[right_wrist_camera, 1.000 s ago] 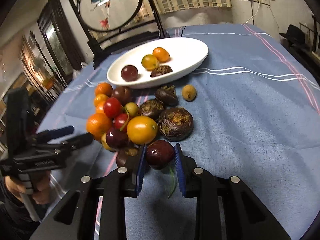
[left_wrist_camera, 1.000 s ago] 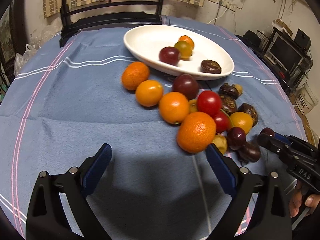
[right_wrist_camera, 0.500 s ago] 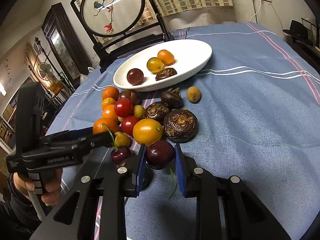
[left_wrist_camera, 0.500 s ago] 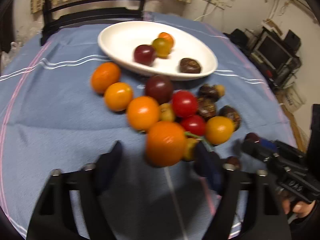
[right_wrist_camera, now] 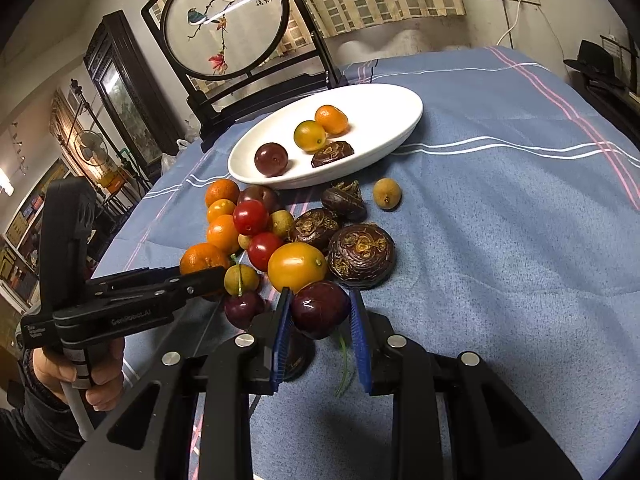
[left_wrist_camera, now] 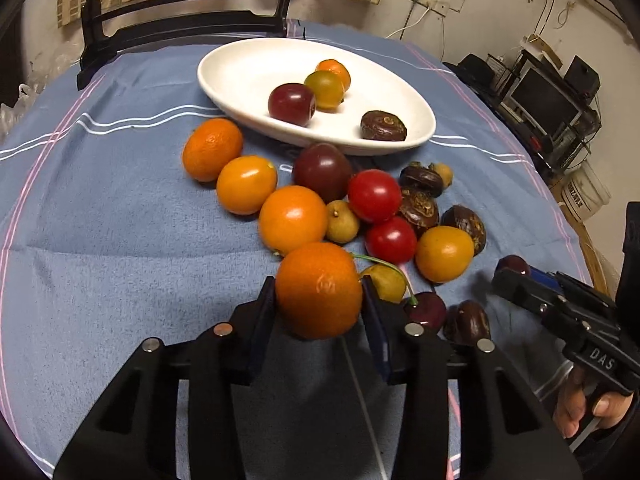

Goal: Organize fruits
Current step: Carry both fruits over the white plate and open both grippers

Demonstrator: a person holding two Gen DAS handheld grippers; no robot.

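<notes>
My left gripper [left_wrist_camera: 318, 284] has its jaws closing on a large orange [left_wrist_camera: 319, 296] at the near end of the fruit pile; both blue pads touch its sides. The right wrist view shows that orange [right_wrist_camera: 198, 258] behind the left gripper's fingers [right_wrist_camera: 200, 278]. My right gripper [right_wrist_camera: 320, 294] is shut on a dark red plum [right_wrist_camera: 319, 312], also seen as the plum [left_wrist_camera: 513, 264] at the right gripper's tip. Beyond the pile stands a white oval plate [left_wrist_camera: 240, 68] holding several fruits. Oranges, red tomatoes [left_wrist_camera: 374, 196] and brown wrinkled fruits [right_wrist_camera: 362, 252] lie loose on the cloth.
A blue striped cloth [left_wrist_camera: 100, 220] covers the round table. A dark chair frame with a round embroidered panel [right_wrist_camera: 226, 20] stands behind the plate. A cherry [left_wrist_camera: 426, 310] and a dark fruit [left_wrist_camera: 466, 322] lie between the two grippers. A monitor and clutter [left_wrist_camera: 544, 100] stand off the right edge.
My left gripper moved forward to the large orange and its jaws went from wide open to closed against it. The right gripper kept still, holding the plum.
</notes>
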